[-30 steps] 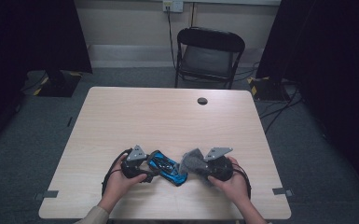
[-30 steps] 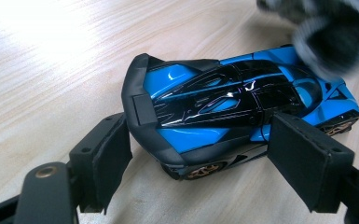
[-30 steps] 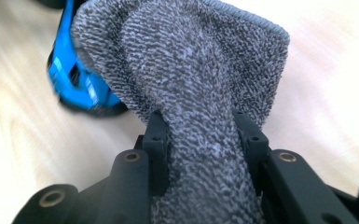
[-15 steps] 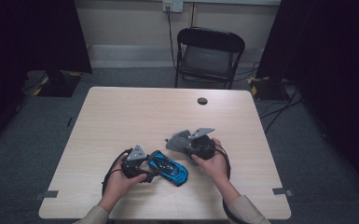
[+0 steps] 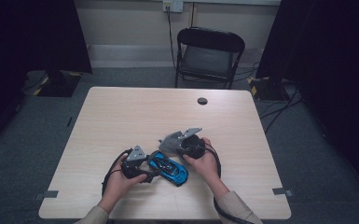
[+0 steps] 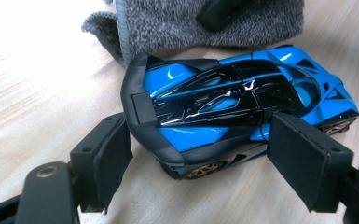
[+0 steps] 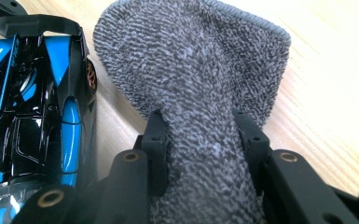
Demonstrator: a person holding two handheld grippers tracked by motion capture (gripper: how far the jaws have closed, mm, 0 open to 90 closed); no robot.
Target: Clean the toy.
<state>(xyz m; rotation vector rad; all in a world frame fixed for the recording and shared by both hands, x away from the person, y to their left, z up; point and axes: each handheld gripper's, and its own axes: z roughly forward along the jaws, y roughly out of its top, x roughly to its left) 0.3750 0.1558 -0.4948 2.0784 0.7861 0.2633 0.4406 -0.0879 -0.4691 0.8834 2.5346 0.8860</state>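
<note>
A blue and black toy car [image 5: 169, 168] lies on the wooden table [image 5: 121, 116] near the front edge. My left gripper [image 5: 145, 166] is at its tail. In the left gripper view the car [image 6: 224, 102] has its rear end between the two wide-apart pads [image 6: 114, 156], and the gripper [image 6: 200, 158] is open. My right gripper [image 5: 171, 142] is just beyond the car and is shut on a grey cloth [image 5: 168, 141]. In the right gripper view the cloth [image 7: 191, 84] bulges out between the jaws, with the car [image 7: 32, 102] at the left.
A small black disc [image 5: 202, 101] sits near the table's far edge. A black folding chair [image 5: 208, 53] stands behind the table. Dark curtains hang on both sides. Cables trail from both grippers over the front edge.
My right gripper has carried the grey cloth from the car's right side away from me and leftward, to the car's far side. The left gripper and the car have stayed put.
</note>
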